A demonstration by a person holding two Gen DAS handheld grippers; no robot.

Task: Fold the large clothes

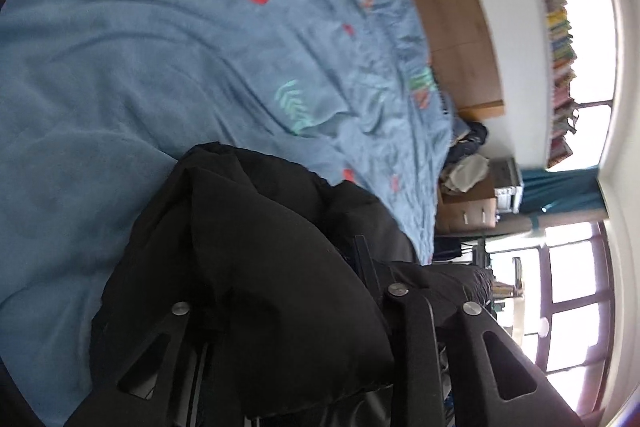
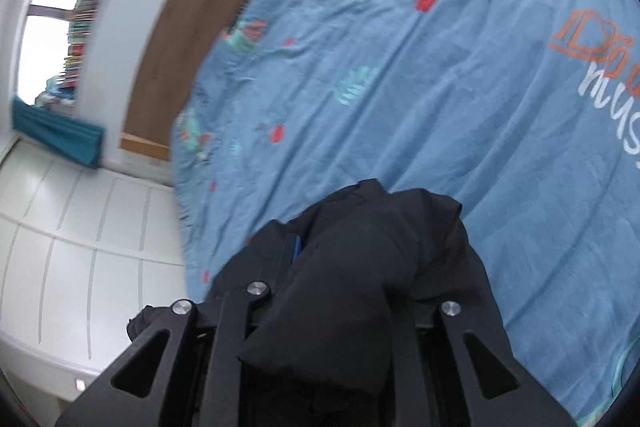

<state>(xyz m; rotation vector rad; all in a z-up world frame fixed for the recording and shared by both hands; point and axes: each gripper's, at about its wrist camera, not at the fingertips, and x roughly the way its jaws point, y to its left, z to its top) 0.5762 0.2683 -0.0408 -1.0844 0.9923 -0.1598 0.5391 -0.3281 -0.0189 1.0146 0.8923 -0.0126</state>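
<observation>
2 claws, black garment [image 2: 360, 267], bedspread [image 2: 440, 87] lettering "mus"

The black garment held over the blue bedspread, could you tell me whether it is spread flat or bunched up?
Bunched up: the black garment hangs in thick folds over both grippers' fingers above the blue bedspread.

The black garment [image 1: 248, 267] drapes over the left gripper [image 1: 320, 307], hiding its fingers; the same cloth [image 2: 360, 267] buries the right gripper [image 2: 352, 291]. Beyond the bed [image 2: 400, 87], lettering runs off-frame and the bookshelf [image 1: 556, 39] is blurred.
</observation>
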